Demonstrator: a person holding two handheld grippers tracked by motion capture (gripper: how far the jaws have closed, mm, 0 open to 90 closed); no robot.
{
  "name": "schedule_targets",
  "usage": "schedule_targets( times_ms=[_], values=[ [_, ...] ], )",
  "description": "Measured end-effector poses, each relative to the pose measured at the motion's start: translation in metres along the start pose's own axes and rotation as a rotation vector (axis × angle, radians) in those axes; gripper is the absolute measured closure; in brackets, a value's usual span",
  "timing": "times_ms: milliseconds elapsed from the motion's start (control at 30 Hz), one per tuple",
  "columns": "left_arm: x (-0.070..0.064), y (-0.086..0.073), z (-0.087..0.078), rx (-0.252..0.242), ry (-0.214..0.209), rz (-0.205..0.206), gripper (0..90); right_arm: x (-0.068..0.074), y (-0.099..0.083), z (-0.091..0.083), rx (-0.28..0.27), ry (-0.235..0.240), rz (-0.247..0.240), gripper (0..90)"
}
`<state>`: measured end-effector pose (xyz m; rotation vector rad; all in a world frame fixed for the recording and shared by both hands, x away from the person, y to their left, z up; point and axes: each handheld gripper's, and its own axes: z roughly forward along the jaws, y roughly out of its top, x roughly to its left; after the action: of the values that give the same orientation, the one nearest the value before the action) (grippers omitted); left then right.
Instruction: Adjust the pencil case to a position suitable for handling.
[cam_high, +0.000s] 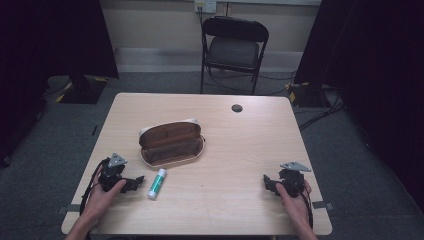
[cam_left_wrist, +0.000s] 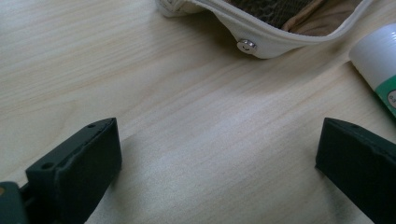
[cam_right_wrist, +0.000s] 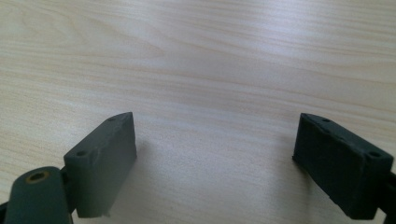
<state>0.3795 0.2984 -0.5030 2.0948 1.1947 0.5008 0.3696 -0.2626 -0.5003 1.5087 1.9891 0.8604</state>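
Observation:
An open glasses case (cam_high: 171, 143), cream outside and brown inside, lies left of the table's middle; its cream rim with a metal snap (cam_left_wrist: 246, 45) crosses the top of the left gripper view. A white and green tube (cam_high: 156, 183) lies just in front of the case, and its end (cam_left_wrist: 378, 65) shows at the right edge of the left gripper view. My left gripper (cam_high: 134, 183) rests on the table close to the tube's left side, open and empty (cam_left_wrist: 219, 154). My right gripper (cam_high: 269, 183) rests near the front right, open over bare wood (cam_right_wrist: 215, 154).
The light wooden table (cam_high: 240, 150) has a round cable hole (cam_high: 237, 108) near its far edge. A black folding chair (cam_high: 233, 50) stands behind the table. Dark curtains hang at both sides and cables lie on the grey floor.

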Motion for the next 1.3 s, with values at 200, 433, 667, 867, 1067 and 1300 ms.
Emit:
schedule_targets(
  times_ms=[200,433,667,867,1067,1300],
  values=[
    [0.001,0.002,0.001,0.012,-0.009,0.003,0.3,0.0,0.0,0.0,0.001,-0.001,0.0,12.0],
    [0.004,0.002,-0.001,-0.004,0.001,-0.006,5.3,-0.001,0.001,0.001,0.0,0.007,-0.007,11.9],
    [0.003,0.001,-0.008,0.001,0.014,-0.026,15.7,0.0,0.0,0.0,0.0,0.003,-0.005,12.0],
    [0.005,0.005,-0.015,-0.031,-0.023,-0.024,16.4,0.0,0.0,0.0,-0.001,0.002,-0.006,11.9],
    [0.003,0.019,-0.029,-0.107,-0.067,-0.048,19.1,0.0,0.0,0.001,-0.001,0.006,-0.007,11.9],
    [-0.001,0.036,-0.037,-0.142,-0.083,-0.028,25.2,0.0,0.0,0.001,-0.001,0.006,-0.007,11.9]
  ],
)
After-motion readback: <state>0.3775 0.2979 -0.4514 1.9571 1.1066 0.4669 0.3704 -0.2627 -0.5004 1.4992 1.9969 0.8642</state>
